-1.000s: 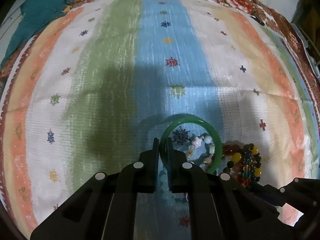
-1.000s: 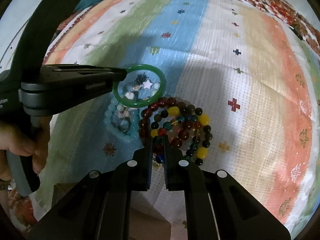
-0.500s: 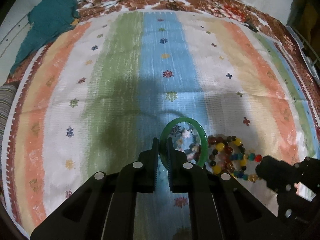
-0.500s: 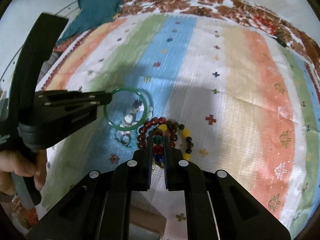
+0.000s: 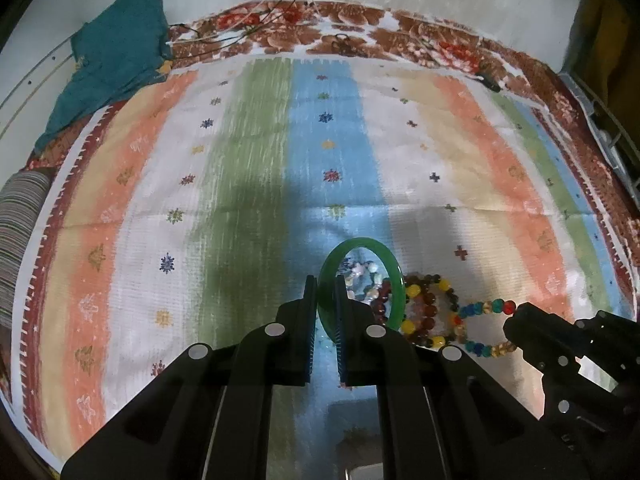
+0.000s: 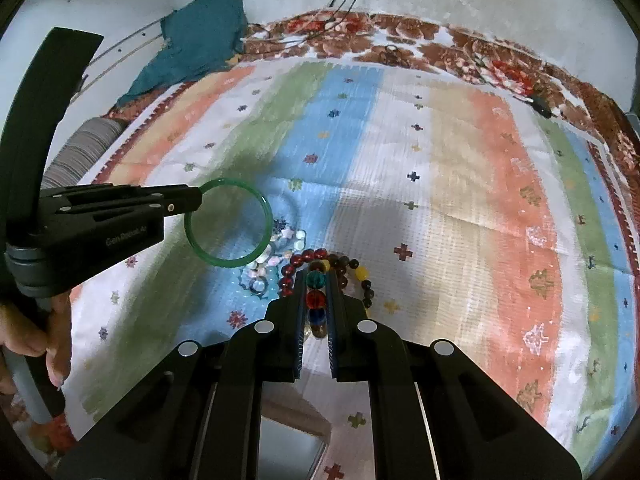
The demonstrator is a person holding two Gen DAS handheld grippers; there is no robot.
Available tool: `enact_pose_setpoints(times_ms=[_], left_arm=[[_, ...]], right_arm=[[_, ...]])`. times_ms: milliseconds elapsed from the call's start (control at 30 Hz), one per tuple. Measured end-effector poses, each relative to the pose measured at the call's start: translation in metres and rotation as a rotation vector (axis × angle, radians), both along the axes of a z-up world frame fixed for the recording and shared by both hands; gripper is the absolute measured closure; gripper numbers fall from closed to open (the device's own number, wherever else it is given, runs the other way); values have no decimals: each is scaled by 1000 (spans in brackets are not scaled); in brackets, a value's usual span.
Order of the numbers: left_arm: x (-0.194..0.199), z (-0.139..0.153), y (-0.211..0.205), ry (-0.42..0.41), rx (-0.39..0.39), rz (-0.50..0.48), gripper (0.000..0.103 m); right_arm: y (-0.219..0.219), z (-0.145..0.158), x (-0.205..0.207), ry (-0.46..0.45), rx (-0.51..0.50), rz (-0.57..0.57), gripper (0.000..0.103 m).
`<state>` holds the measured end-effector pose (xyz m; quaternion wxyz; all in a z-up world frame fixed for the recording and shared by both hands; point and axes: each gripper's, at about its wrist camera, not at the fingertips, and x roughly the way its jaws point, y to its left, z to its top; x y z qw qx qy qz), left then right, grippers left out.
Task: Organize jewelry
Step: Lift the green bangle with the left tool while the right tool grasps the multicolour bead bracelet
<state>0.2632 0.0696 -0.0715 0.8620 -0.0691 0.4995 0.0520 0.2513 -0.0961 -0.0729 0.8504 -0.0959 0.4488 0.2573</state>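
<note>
My left gripper is shut on a green bangle and holds it lifted above the striped cloth; it also shows in the right wrist view, at the tip of the left gripper. My right gripper is shut on a multicoloured bead bracelet, which hangs from it in the left wrist view. On the cloth lie a dark red and yellow bead bracelet, a pale star-bead bracelet and a small ring.
A striped cloth covers the surface, with a floral brown border at the back. A teal garment lies at the back left, with thin cables beside it. A small box edge shows under my right gripper.
Both grippers have risen away from the cloth. The green bangle lifted clear of the jewelry pile, and the multicoloured bracelet lifted off with the right gripper.
</note>
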Motion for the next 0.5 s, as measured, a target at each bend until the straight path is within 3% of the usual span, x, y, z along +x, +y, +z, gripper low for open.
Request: enact_pose_setpoints(times_ms=[500], left_arm=[[-32, 22, -13, -50, -15, -29, 95]], right_arm=[[-16, 26, -27, -71, 26, -8, 93]])
